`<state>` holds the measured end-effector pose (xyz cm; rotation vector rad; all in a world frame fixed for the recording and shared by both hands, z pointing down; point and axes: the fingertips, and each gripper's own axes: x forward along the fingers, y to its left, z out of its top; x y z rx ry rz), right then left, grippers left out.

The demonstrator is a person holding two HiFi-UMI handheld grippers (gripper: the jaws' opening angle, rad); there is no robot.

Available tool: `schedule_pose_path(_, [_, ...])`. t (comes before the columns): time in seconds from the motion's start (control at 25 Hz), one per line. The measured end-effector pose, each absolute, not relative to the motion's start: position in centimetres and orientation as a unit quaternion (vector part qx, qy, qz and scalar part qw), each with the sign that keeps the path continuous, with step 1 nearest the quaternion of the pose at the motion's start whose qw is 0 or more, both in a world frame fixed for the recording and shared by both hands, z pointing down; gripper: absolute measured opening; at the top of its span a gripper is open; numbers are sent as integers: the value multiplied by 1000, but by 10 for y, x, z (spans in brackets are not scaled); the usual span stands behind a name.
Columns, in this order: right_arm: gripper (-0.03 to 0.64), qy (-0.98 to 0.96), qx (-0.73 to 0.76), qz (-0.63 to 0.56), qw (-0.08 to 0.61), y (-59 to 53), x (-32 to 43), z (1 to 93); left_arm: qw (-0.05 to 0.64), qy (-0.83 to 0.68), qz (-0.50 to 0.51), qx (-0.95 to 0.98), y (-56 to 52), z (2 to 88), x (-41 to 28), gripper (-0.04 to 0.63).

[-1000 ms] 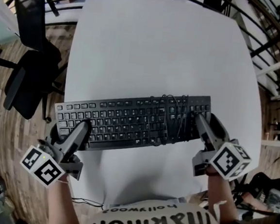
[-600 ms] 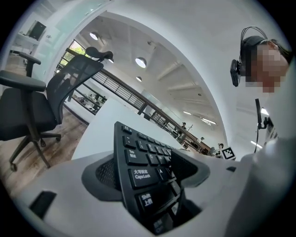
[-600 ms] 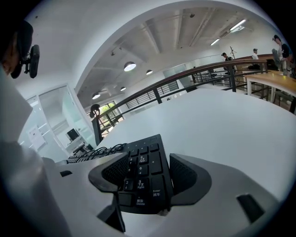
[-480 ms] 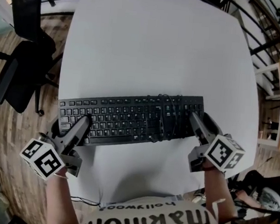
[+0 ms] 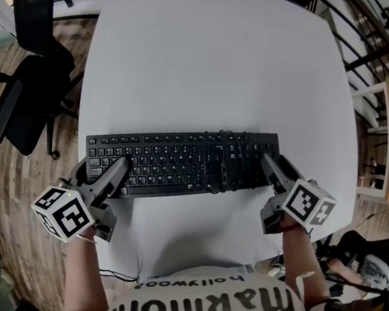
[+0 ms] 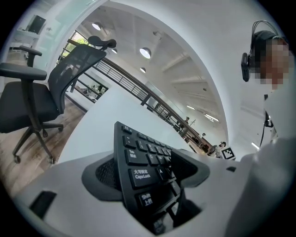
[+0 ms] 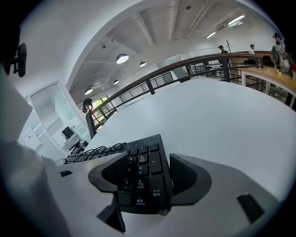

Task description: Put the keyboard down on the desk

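Chair at far left is cut off by the frame edge. The left gripper covers the near left corner of the keyboard, and its lower jaw cannot be seen from the head view. The left gripper view shows the jaws clamped on the keyboard's left end, one pad on the key face by the Caps Lock key and the other on the underside. A dark cable lies bunched over the keys right of centre, hiding some of them. The right gripper grips the number-pad end, with its pads pressed on both faces of the board. Whether the keyboard rests on the desk or hangs just above it cannot be told. The desk's far edge is cut off at the top, and the person's shirt hides its near edge.

The keyboard's left end lies near the desk's left edge, and the right end has more room. Bare white surface spreads wide beyond the keyboard, and a narrower bare strip lies between it and the person.

Compared with a second ago, the keyboard sits straighter across the view, and both grippers hold the same ends.
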<state>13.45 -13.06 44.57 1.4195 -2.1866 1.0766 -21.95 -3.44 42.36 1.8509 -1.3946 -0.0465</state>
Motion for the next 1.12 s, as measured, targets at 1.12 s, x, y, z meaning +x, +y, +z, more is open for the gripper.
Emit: schedule_pose_path(1.12, [296,-742,503,398,197,-130,136,448,450,-550,2,704,-30,429,-220,325])
